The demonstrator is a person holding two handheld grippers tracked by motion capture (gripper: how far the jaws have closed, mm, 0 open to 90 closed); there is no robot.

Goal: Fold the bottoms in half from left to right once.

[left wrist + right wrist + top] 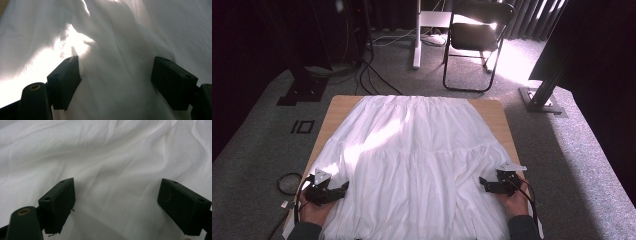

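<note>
Lying spread flat over the wooden desk (337, 107), covering nearly all of it: white tiered skirt (412, 150), hem toward the person. Left hand-held gripper (343, 188) and right hand-held gripper (482, 182) resting at its near side edges, both released, jaws wide, cloth between them ungripped. Beyond the desk: black folding chair (477, 35), floor cables (372, 75), dark stand foot (542, 102). Close up from the gripper views: folds, sun glare on the left.
</note>
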